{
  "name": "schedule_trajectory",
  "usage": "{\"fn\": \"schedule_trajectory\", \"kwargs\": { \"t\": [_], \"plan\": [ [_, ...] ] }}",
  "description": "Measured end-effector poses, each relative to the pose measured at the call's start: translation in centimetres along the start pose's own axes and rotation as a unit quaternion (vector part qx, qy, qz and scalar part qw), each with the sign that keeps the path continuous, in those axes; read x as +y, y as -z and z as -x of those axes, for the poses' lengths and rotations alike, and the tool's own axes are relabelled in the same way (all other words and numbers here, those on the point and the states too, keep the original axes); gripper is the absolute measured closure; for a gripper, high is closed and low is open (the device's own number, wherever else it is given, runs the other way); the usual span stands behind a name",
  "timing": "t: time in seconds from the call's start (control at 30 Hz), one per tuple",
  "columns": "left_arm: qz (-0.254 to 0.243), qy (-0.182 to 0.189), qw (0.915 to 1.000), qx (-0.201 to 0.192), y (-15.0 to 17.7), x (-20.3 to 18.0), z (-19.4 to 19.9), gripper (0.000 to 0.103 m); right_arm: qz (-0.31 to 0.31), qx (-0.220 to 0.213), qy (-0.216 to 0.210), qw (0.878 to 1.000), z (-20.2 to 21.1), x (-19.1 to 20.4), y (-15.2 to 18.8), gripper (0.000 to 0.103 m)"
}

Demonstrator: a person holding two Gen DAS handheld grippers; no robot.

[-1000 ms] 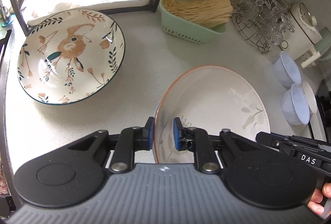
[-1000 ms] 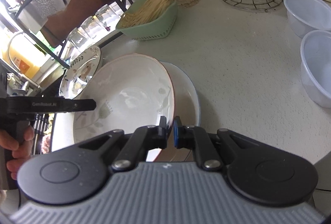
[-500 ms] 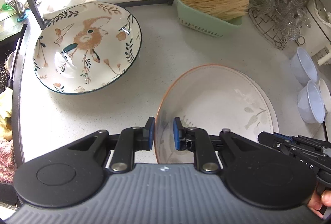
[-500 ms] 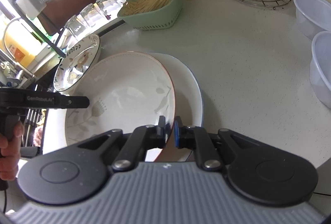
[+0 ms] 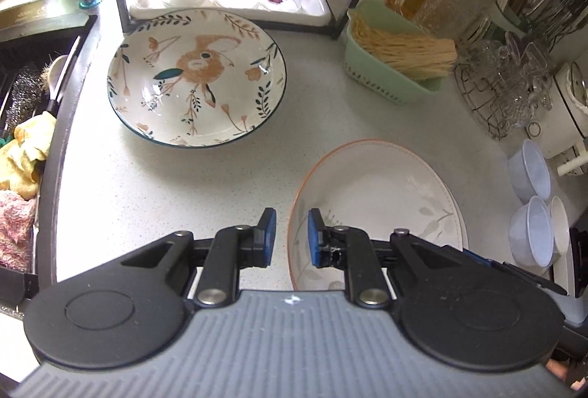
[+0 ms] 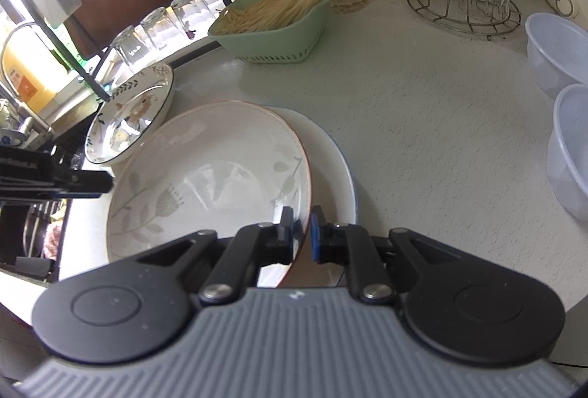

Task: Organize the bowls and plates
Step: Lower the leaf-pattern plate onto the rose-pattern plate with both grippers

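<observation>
Both tongs [image 5: 290, 236] [image 6: 302, 236] (nearly closed), pinching plate rim [image 6: 205, 177]

Plate [image 5: 375, 192]: white, orange rim, pale grey leaf print. Plate beneath [image 6: 338, 170]: white, rim possibly blue. Bowl [image 5: 196, 78]: white, dark green rim, tan rabbit, leaves. Basket [image 5: 386, 82]: mint green. Tabletop [image 5: 176, 199]: speckled white. Small bowls [image 5: 531, 229]: pale bluish.

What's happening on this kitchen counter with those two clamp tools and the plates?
A person is sorting dishes with a hand-held gripper in each hand. The left gripper and the right gripper each pinch opposite edges of the orange-rimmed plate, which sits tilted over a blue-rimmed plate on the counter. A rabbit-patterned bowl lies apart near the glass rack, and clear plastic bowls wait at the side.
</observation>
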State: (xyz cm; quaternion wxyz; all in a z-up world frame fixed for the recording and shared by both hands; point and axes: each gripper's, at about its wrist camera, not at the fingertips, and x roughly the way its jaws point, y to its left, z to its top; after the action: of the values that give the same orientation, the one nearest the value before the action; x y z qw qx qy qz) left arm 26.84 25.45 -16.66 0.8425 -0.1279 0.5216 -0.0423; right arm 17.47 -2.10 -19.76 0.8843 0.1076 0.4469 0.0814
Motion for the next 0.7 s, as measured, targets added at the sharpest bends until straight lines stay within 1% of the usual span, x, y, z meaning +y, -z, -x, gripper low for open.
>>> {"fn": "schedule_trajectory", "kwargs": {
  "t": [0.07,0.17,0.3,0.43,0.57,0.7],
  "plan": [
    [-0.002,-0.005,1.0000,-0.008,0.5,-0.1,0.6,0.083,0.007,-0.005,0.010,1.000,0.2,0.0,0.0,0.090],
    [0.003,0.001,0.9999,-0.016,1.2,-0.2,1.4,0.083,0.007,-0.007,0.014,1.000,0.5,-0.1,0.2,0.091],
    [0.011,0.011,0.9996,-0.025,2.1,-0.4,2.4,0.083,0.038,-0.018,0.035,0.998,1.1,0.9,0.2,0.091],
    [0.002,0.011,0.9992,-0.038,2.7,-1.1,3.6,0.083,0.060,-0.036,0.045,0.996,1.8,1.5,-0.1,0.091],
    [0.000,0.012,0.9985,-0.054,3.0,-1.7,4.9,0.083,0.071,-0.053,0.029,0.996,2.8,2.1,-0.5,0.092],
    [-0.007,0.009,0.9971,-0.076,3.2,-2.3,7.0,0.083,0.061,-0.065,0.000,0.996,4.6,1.8,-1.0,0.092]
  ]
}}
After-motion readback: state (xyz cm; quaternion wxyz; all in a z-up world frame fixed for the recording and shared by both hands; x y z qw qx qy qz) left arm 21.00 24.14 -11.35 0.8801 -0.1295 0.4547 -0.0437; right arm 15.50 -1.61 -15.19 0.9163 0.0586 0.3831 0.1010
